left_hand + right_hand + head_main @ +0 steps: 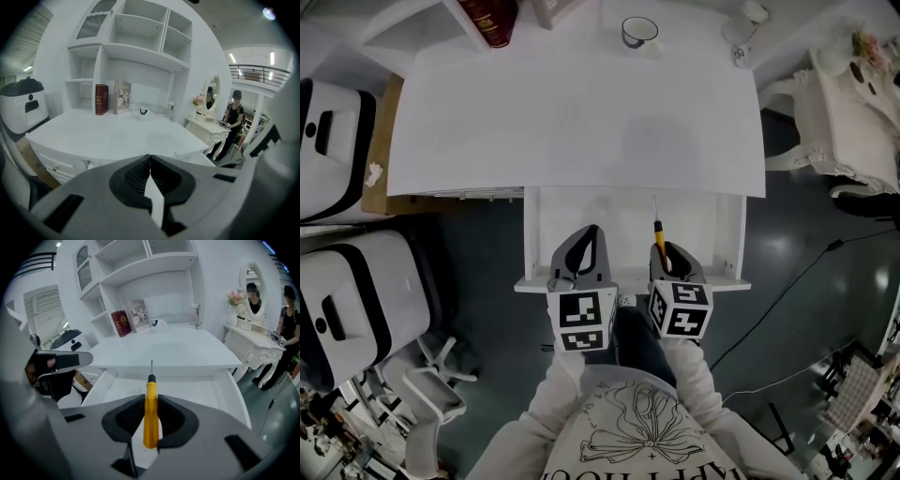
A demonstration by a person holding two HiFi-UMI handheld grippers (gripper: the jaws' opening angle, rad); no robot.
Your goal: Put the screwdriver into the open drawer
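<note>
A yellow-handled screwdriver (151, 404) with a black collar and thin steel shaft sticks forward out of my right gripper (151, 401), which is shut on its handle. In the head view the screwdriver (657, 230) points out over the open white drawer (546, 225) pulled from under the desk. The right gripper (668, 253) hangs over the drawer's front right part. My left gripper (586, 246) is beside it over the drawer's front left. Its jaws meet at the tips with nothing between them, as the left gripper (150, 165) view shows.
The white desk (581, 112) carries a red book (492, 19), a cup (638, 32) and a small lamp (741, 42) along its far edge. White bins (342, 141) stand left. A white chair (834, 103) is right. People stand by a dresser (211, 131).
</note>
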